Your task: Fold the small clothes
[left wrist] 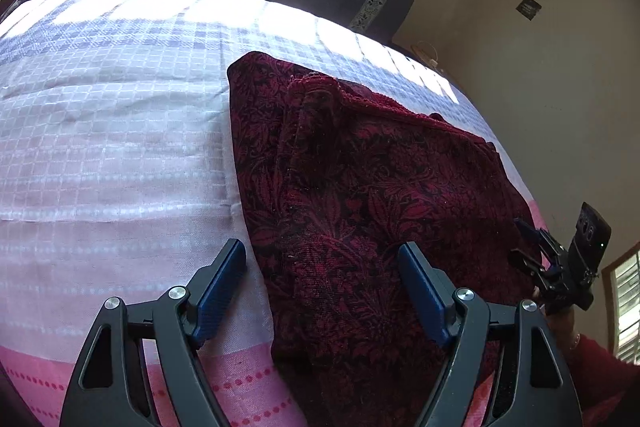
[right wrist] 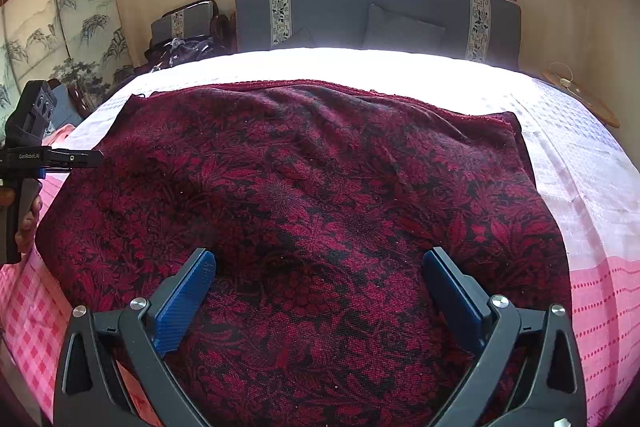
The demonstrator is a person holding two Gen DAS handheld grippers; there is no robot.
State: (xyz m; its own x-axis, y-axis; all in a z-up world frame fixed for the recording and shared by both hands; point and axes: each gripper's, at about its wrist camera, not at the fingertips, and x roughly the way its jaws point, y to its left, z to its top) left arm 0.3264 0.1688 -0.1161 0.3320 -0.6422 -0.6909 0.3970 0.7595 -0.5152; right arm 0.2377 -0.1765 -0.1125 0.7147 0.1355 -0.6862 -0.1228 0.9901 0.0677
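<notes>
The dark red garment point(right wrist: 304, 187) was spread on the bed point(right wrist: 592, 187), over the near half of the checked cover and close to its near edge. It appeared to be a soft knit with a woven flower pattern — probably light, limp and not slippery, so it would sag where it was not supported. A hemmed edge was seen along its far side, and one side looked already turned over in the left wrist view, though this could not be told for certain.

The right gripper point(right wrist: 320, 291) was held low over the near middle of the cloth, its jaws as wide as possible, with nothing pressed between the pads. The left gripper point(left wrist: 322, 287) was placed over the garment's left border, jaws also wide apart and empty.

A corner or a hem was judged the best place for taking hold — a pinch in the middle would only gather folds. Much free cover was left toward the bed's left edge and toward the headboard point(right wrist: 340, 11).
</notes>
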